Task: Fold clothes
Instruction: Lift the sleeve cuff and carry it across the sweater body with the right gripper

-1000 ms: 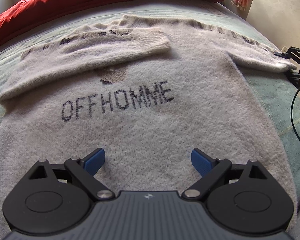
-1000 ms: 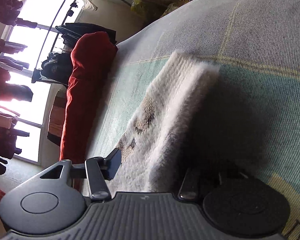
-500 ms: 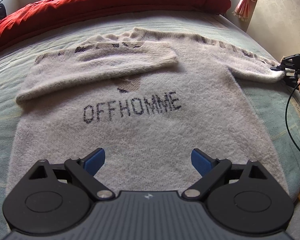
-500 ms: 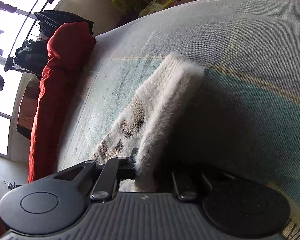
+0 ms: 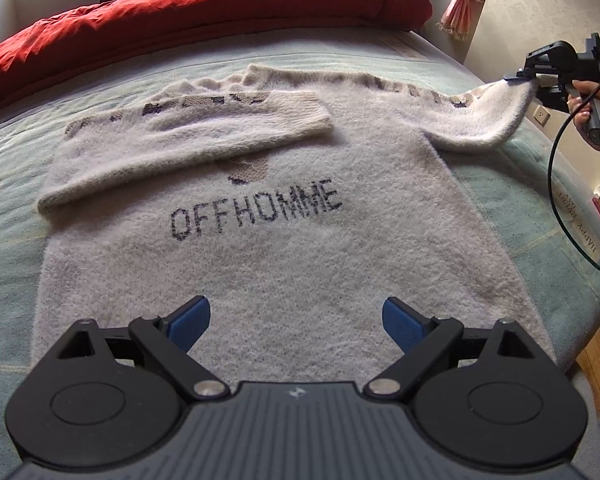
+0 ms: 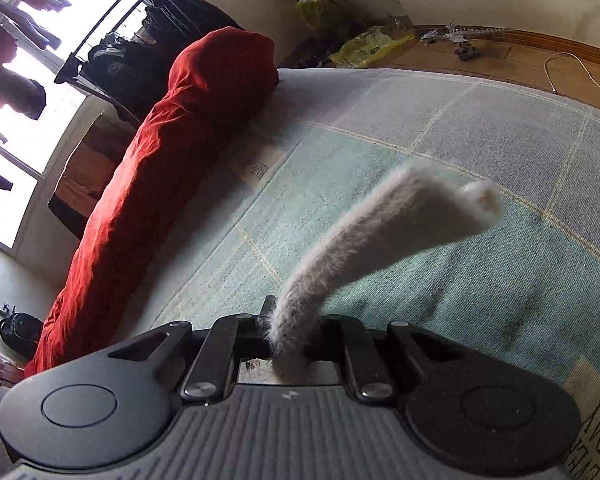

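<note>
Nearest in the left wrist view, the left gripper (image 5: 296, 322) hovers with its two blue-tipped fingers spread wide and nothing between them, just above the hem end of a pale fuzzy sweater (image 5: 292, 248). Beyond it the sweater lies flat on the bed (image 5: 16, 200), its long axis running straight away from this gripper toward a red quilt (image 5: 204, 12) along the far edge, with dark lettering across the chest. Past the lettering, one sleeve (image 5: 188, 140) is already folded across the chest, lying from the left side toward the middle. Farther off to the right, the other sleeve (image 5: 484, 116) is raised off the bed by its cuff, which is pinched in the right gripper (image 5: 520, 76), held by a hand (image 5: 594, 98) at the picture's edge. That sleeve stretches from the shoulder out to the right, so folding it would mean carrying the cuff leftward across the body; the right gripper is at it, the left is well apart.

Only the right wrist view shows the grip up close: the right gripper (image 6: 290, 326) is pressed together on the cuff, the sleeve (image 6: 384, 232) arching away over the bed (image 6: 500, 128). Only the left wrist view shows the whole sweater and the folded sleeve
</note>
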Tool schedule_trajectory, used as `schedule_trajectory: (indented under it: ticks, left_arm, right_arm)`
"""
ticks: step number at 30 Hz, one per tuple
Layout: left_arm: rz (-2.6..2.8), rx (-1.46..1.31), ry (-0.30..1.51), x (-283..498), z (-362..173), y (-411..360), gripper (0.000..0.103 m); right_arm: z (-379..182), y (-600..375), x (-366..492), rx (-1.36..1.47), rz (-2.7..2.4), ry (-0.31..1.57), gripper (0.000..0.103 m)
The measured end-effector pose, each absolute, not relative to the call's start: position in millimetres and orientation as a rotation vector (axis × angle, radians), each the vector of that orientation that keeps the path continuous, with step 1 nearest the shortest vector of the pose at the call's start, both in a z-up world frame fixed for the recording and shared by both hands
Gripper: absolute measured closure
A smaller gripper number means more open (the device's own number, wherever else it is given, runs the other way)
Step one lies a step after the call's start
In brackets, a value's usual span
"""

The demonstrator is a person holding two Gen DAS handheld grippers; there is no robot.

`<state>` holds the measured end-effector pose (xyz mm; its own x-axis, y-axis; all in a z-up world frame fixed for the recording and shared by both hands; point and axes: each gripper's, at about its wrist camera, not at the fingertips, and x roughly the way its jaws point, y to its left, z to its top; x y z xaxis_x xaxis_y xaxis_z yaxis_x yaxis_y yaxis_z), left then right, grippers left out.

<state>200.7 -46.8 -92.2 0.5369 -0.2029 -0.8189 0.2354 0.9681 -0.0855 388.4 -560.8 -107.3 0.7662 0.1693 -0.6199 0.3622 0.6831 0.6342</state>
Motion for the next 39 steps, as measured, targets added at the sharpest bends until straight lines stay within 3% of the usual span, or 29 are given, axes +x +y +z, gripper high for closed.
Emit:
schedule_trajectory:
  ticks: [19, 39]
  left_arm:
    - [-0.273, -0.021, 0.909, 164, -78, 8, 0.01]
    - [-0.227, -0.145, 0.868, 145, -81, 67, 0.01]
  right_arm:
    - [2, -411, 397, 0.536, 0.043, 0.692, 0.089]
    - [26, -269, 425, 0.379, 0.161, 0.718, 0.089]
